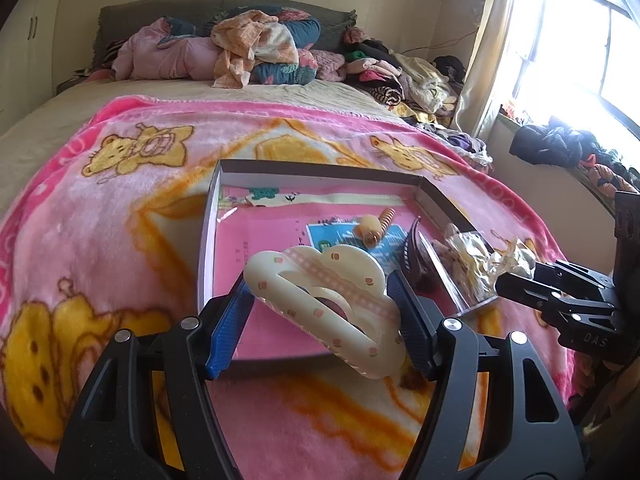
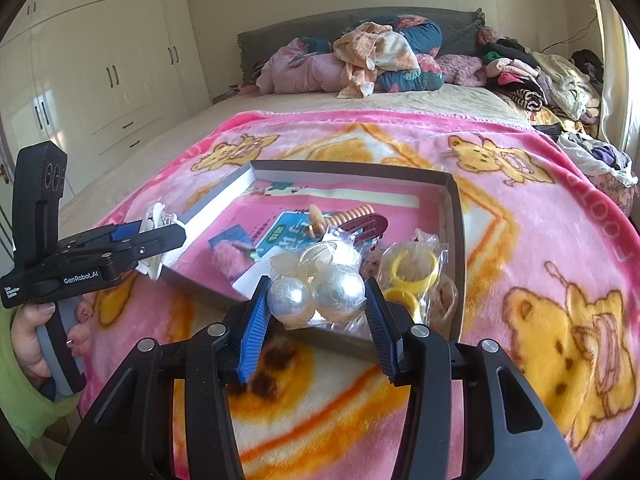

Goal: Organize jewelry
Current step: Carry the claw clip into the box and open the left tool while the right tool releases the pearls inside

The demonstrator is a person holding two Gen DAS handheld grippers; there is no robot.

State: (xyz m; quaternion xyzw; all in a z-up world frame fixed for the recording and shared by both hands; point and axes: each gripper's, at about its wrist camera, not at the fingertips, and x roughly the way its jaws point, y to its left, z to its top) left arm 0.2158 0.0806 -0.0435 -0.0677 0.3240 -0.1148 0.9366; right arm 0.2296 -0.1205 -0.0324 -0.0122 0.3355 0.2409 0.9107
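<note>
Cream cloud-shaped hair claw [image 1: 324, 304] (pink gingham stripe, tiny peach prints)

A fluffy, plush cloth blanket [image 2: 520, 240] in pink and yellow covers the bed. On it sits a shallow box [image 2: 454, 216] of matt grey cardboard. A smooth, glossy cream plastic hair claw [image 1: 324, 296] and shiny pearly balls in crinkled clear plastic wrap [image 2: 316, 292] sit between ribbed blue gripper pads [image 2: 252, 332].

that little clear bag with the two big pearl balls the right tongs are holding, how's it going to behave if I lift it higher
The pearl bag probably stays light. Its crinkly clear film looks slippery, so the round balls might squirm between the right tongs. The loose film above them will likely flop.
</note>
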